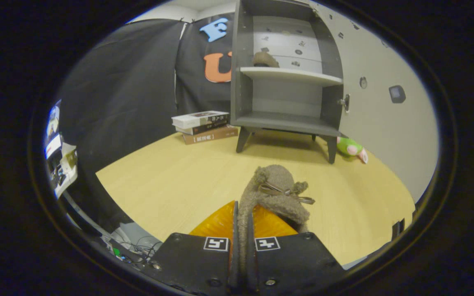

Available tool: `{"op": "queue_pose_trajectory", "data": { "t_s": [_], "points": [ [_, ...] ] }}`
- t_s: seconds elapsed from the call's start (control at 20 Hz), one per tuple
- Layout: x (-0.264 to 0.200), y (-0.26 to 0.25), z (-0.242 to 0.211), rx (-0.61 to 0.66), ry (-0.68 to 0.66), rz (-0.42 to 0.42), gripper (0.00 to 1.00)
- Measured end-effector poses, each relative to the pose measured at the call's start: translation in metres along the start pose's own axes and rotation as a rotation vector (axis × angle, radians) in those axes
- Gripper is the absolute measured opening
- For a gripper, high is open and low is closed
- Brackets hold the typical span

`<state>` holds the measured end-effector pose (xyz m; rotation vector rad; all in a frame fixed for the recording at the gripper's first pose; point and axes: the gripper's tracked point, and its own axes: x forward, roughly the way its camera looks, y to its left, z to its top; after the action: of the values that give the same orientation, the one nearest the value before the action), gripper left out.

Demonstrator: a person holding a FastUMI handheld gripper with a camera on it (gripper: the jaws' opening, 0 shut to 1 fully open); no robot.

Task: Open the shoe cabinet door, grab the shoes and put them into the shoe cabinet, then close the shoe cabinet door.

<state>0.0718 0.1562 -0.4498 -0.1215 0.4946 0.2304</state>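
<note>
Between the fingers of the gripper (242,230), clamped from both sides, a fuzzy brown shoe (276,193) points forward. Straight ahead, well apart across the table (171,181), stands the shoe cabinet (286,119), door open, another shoe (265,59) on its upper shelf; lower shelf looks free.

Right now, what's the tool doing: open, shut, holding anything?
Tool: shut on the shoe, both fingers pinching its heel end, above the table, short of the open cabinet.
</note>
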Motion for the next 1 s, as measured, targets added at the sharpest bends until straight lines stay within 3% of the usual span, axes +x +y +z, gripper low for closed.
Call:
{"op": "queue_pose_trajectory", "data": {
  "t_s": [0.45,1.0],
  "points": [
    [-0.026,0.001,0.163,-0.001,-0.24,0.004,0.1],
    [-0.058,-0.038,0.342,-0.06,-0.371,-0.048,0.1]
  ]
}}
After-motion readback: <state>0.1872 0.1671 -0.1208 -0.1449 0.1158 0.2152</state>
